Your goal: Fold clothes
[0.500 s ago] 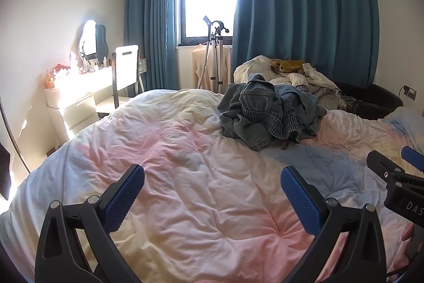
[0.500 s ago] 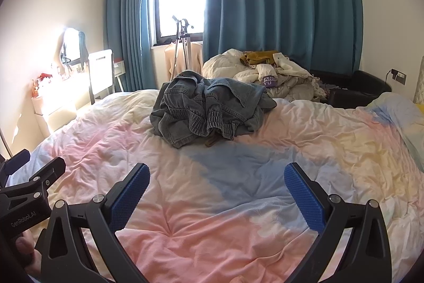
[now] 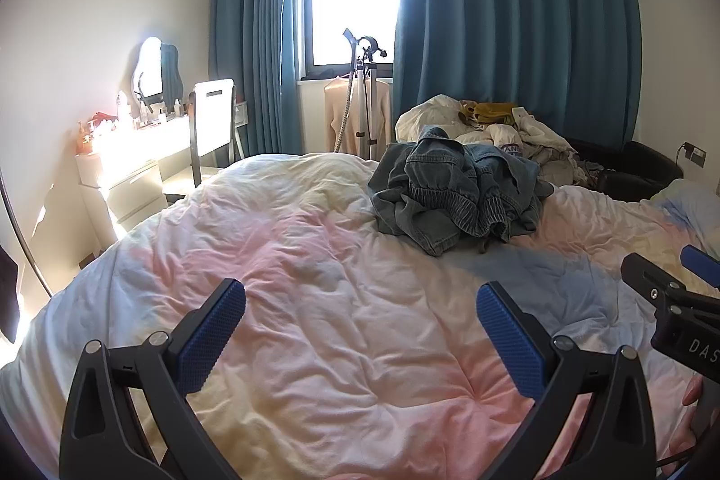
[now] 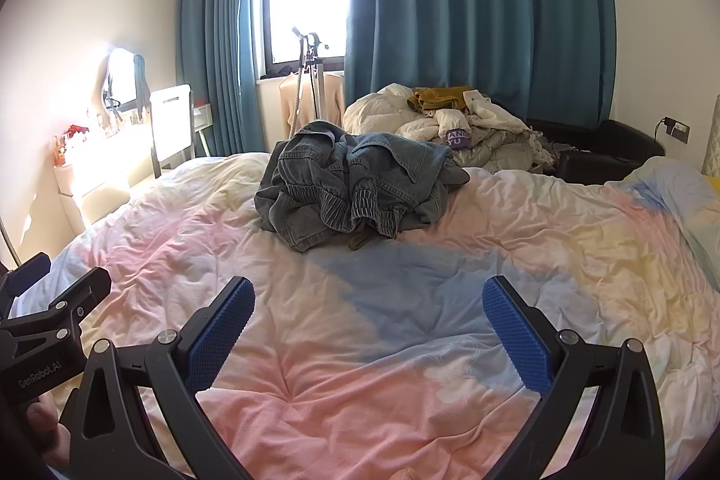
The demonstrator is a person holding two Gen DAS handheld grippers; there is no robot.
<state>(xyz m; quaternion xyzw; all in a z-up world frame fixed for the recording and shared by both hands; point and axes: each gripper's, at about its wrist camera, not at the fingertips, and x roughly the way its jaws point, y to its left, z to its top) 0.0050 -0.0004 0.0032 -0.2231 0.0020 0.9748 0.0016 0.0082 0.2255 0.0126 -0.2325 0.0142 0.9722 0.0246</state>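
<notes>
Both claws [image 3: 360, 338] [image 4: 368, 329] open, denim jacket [image 4: 360, 187] ahead, apart.

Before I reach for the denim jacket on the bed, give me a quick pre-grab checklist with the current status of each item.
1. Left claw open and holding nothing: ok.
2. Right claw open and holding nothing: ok.
3. Denim jacket in view of both cameras: ok.
4. Jacket spread flat for folding: not ok, it lies crumpled in a heap.
5. Bedspread between the claws and the jacket free of other things: ok.
6. Collar or sleeve ends found for a grab: cannot tell, though ribbed cuffs or hem show at the front.
</notes>
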